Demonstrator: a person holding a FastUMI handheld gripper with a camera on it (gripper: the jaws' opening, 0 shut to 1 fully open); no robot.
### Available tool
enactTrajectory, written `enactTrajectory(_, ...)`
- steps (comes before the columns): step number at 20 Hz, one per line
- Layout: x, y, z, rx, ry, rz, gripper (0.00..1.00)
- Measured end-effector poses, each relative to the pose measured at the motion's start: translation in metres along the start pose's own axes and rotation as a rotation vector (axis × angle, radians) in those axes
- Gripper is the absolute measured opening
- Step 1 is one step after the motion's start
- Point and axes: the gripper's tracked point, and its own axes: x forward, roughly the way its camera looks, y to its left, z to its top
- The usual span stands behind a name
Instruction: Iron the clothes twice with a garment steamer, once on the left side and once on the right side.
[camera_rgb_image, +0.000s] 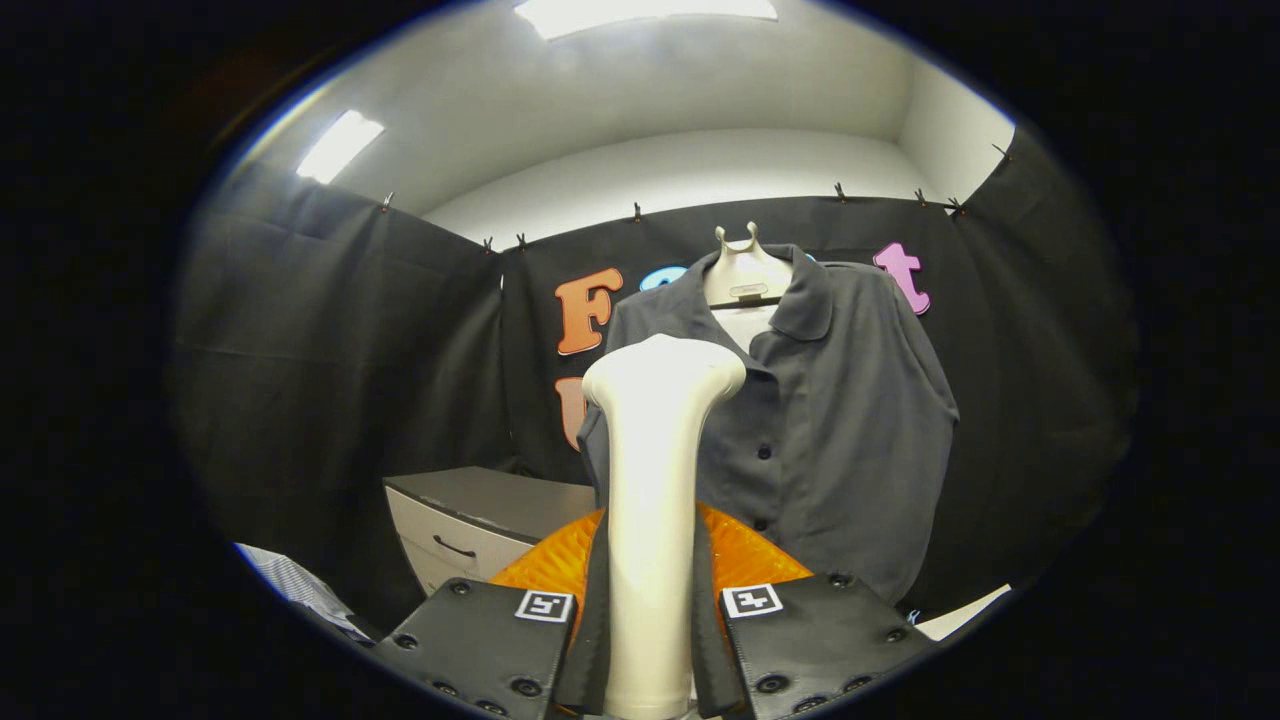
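A white garment steamer (652, 480) stands upright between my fingers, its handle clamped from both sides and its curved head pointing toward the shirt. My gripper (648, 610) is shut on that handle. Beyond the steamer head hangs a dark grey button-up shirt (830, 420) on a pale hanger form (747, 275), collar open, buttons running down the middle. The steamer head sits level with the shirt's left chest, a short way in front of the cloth; contact cannot be told.
A low grey-topped drawer cabinet (480, 520) stands left of the shirt, beyond my left finger. A striped cloth (295, 590) lies low at the left. A pale flat surface (965, 610) shows low at the right. Black curtain walls surround the booth.
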Motion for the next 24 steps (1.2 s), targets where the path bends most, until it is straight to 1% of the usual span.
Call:
enactTrajectory(4,0.024,-0.010,-0.026,0.030,0.040,-0.016,0.40)
enactTrajectory(7,0.048,-0.015,-0.034,0.036,0.052,-0.033,0.40)
enactTrajectory(15,0.104,-0.017,-0.013,0.022,0.022,-0.069,0.41)
enactTrajectory(20,0.124,-0.011,-0.009,0.015,0.027,-0.091,0.41)
enactTrajectory(24,0.132,-0.006,-0.018,0.029,0.040,-0.104,0.41)
